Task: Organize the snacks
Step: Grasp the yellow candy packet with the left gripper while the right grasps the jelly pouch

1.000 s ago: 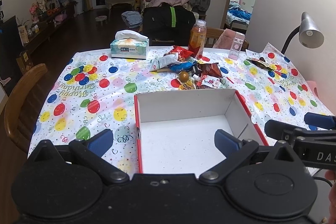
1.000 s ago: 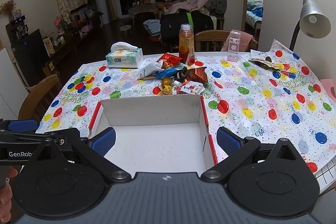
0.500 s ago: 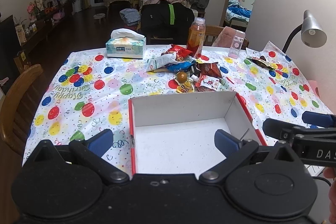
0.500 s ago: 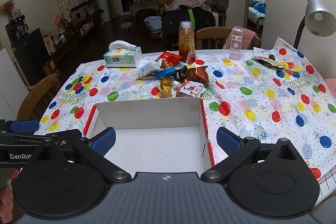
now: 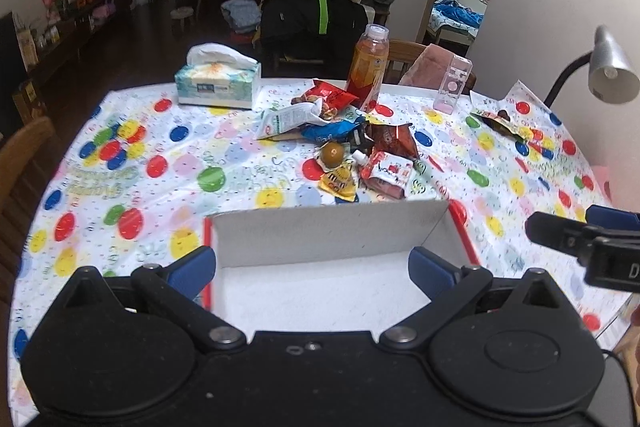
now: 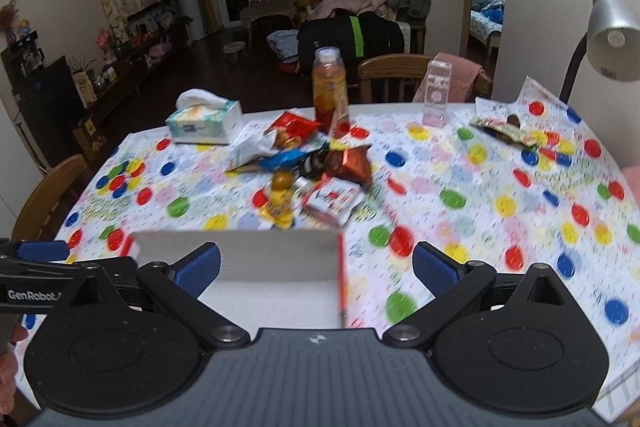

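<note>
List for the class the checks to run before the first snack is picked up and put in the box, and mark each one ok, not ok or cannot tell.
1. Left tongs open and holding nothing: ok.
2. Right tongs open and holding nothing: ok.
3. Box open on top with nothing inside: ok.
4. Snack pile lies just beyond the box's far wall, nothing between them: ok.
5. Bottle stands upright right behind the pile and could be knocked: not ok.
6. Right wrist view sharp enough to aim: not ok, it is blurred.
</note>
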Available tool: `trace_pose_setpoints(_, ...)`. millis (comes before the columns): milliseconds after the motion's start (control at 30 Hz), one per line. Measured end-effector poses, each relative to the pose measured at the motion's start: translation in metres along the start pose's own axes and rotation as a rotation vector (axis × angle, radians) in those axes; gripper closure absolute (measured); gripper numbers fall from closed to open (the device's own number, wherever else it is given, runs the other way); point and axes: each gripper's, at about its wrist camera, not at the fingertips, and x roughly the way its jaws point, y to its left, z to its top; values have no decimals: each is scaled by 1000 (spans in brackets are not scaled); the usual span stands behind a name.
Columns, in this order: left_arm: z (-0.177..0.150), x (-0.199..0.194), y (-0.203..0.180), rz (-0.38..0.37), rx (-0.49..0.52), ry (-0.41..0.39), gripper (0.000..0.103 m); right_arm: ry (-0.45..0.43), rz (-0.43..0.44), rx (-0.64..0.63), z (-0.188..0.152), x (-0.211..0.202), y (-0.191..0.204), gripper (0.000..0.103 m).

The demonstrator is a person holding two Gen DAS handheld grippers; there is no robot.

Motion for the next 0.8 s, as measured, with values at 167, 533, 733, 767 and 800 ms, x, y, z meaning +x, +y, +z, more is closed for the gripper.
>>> trace_pose_setpoints(167, 31, 26, -5, 12, 10, 21, 1, -17, -16, -47, 33, 23, -26, 0)
trace_pose_setpoints(533, 97, 118, -9, 29, -21, 156, 1, 131, 127, -161, 90, 122, -56, 0)
trace_pose_setpoints(733, 108, 173, -17, 56, 7, 262, 1, 210, 192, -243, 94, 186, -60, 0)
trace_pose_setpoints(767, 109, 181, -18, 50, 8, 274, 2, 221, 203, -248, 93, 196, -61, 0)
trace_pose_setpoints(800, 110, 188, -20, 46, 9, 285, 3, 231, 217, -260, 92, 205, -61, 0)
